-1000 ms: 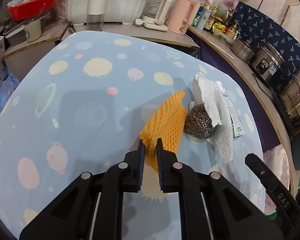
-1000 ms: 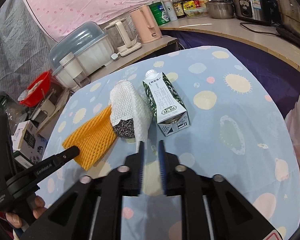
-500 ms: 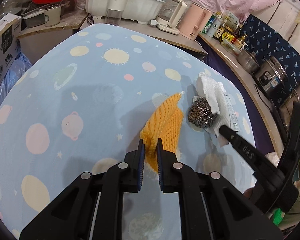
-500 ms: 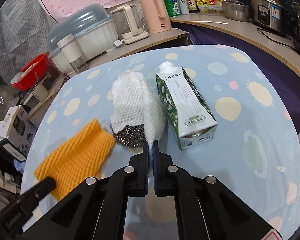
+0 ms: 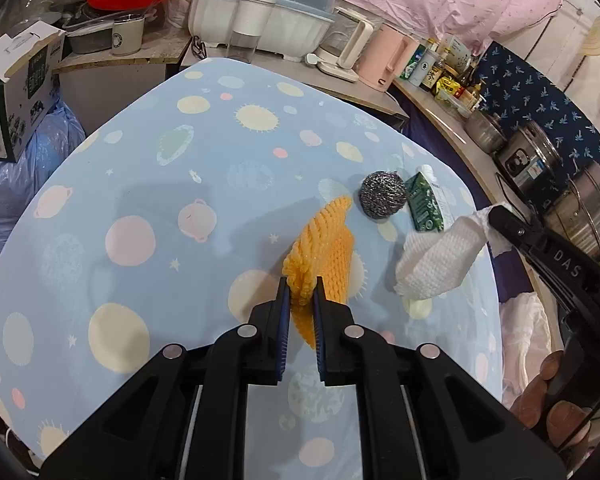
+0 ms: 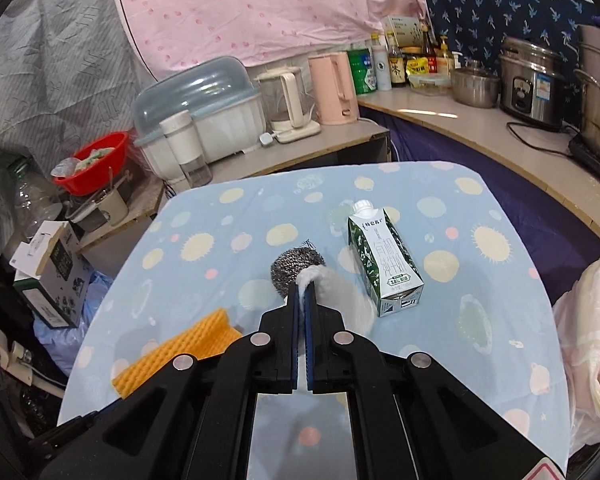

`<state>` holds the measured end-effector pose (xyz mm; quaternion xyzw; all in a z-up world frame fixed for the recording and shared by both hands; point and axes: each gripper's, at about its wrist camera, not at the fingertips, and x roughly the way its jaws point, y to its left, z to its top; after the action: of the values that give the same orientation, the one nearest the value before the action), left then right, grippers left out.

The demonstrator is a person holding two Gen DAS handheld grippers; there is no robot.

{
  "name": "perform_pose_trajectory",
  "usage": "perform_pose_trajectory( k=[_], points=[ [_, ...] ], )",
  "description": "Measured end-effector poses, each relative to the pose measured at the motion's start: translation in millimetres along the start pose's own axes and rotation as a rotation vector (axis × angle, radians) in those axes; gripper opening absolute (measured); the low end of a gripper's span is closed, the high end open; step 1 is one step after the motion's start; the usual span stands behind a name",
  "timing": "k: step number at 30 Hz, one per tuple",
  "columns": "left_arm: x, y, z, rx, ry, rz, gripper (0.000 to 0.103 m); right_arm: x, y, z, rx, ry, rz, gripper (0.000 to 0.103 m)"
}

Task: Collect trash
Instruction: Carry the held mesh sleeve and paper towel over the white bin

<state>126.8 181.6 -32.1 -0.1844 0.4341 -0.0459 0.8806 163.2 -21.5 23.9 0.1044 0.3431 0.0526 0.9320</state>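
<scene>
Two grips hold: left gripper [image 5: 300, 292] fingers clamp the orange net [image 5: 320, 252] by its edge above the bench's [image 5: 140, 184] near side, right gripper [image 6: 302, 292] fingers pinch the white net [image 6: 340, 292], which could slip free.

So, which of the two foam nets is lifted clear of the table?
The white foam net, hanging from the right hand-held gripper; the orange foam net lies on the tablecloth.

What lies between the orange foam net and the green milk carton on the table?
The steel wool scrubber ball sits between orange foam net and green milk carton, clearest in the left wrist view.
</scene>
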Motion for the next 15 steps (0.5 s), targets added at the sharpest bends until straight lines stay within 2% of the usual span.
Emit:
perform_pose_trajectory(
  k=[6, 15],
  points=[
    [-23, -6, -8, 0.02, -0.029, -0.01, 0.01, -36, 6, -2, -0.007, -0.045, 0.004, 0.003],
    [-46, -17, -21, 0.055, -0.05, -0.025, 0.01, -75, -8, -11, 0.009, -0.079, -0.013, 0.003]
  ],
)
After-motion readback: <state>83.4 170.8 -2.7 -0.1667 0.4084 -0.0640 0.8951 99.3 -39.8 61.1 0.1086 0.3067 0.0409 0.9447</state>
